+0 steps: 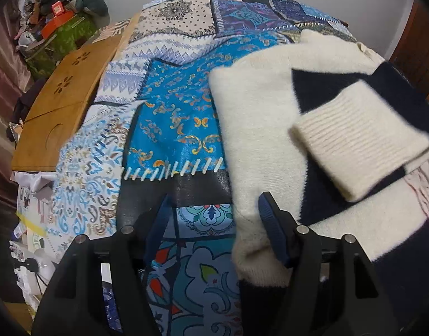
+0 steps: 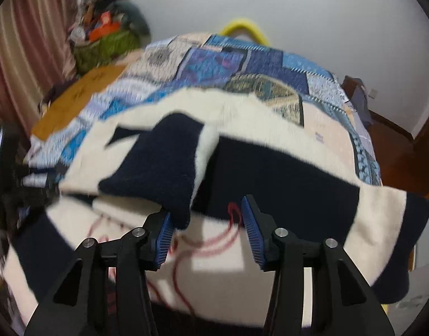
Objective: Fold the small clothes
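Cream-and-navy sweater (image 2: 242, 168) is lying on the patchwork bedspread (image 1: 169, 117). Left gripper (image 1: 214, 218) and right gripper (image 2: 206, 224) are gaping, holding nothing; folded sleeve (image 1: 360, 140) risks unfolding if snagged.

Left gripper (image 1: 214, 224) and right gripper (image 2: 207, 231), both agape.
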Motion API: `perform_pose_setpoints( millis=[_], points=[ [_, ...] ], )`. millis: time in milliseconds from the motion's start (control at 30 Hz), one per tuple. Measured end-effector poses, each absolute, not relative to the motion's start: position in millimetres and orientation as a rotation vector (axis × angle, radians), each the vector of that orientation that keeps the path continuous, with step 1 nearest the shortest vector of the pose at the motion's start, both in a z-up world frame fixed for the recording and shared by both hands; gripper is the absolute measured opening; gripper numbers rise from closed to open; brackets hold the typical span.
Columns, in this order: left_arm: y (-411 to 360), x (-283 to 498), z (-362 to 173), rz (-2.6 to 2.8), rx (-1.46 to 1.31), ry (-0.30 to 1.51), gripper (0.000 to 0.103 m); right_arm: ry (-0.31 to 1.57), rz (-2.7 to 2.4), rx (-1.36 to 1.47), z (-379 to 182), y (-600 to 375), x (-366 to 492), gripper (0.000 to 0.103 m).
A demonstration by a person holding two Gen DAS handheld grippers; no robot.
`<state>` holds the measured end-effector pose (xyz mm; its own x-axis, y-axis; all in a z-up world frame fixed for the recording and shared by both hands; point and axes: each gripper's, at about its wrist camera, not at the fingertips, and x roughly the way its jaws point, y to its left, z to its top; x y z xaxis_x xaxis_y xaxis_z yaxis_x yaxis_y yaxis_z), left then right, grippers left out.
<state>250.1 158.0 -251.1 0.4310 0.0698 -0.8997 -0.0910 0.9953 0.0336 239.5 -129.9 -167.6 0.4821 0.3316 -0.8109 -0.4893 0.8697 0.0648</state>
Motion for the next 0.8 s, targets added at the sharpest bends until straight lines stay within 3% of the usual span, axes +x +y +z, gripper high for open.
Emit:
perform_pose_setpoints(
  millis=[367, 800],
  points=[
    [163.5, 225.8, -217.8, 0.093, -0.074, 1.044, 0.064, 0.830, 0.653, -0.272, -131.9, -103.2, 211.9, 0.053],
    [174.7, 199.3, -218.6, 0.093, -0.081, 1.036, 0.064, 0.972, 0.824, -0.477, -199.1, 37.2, 213.7, 0.054]
  ],
)
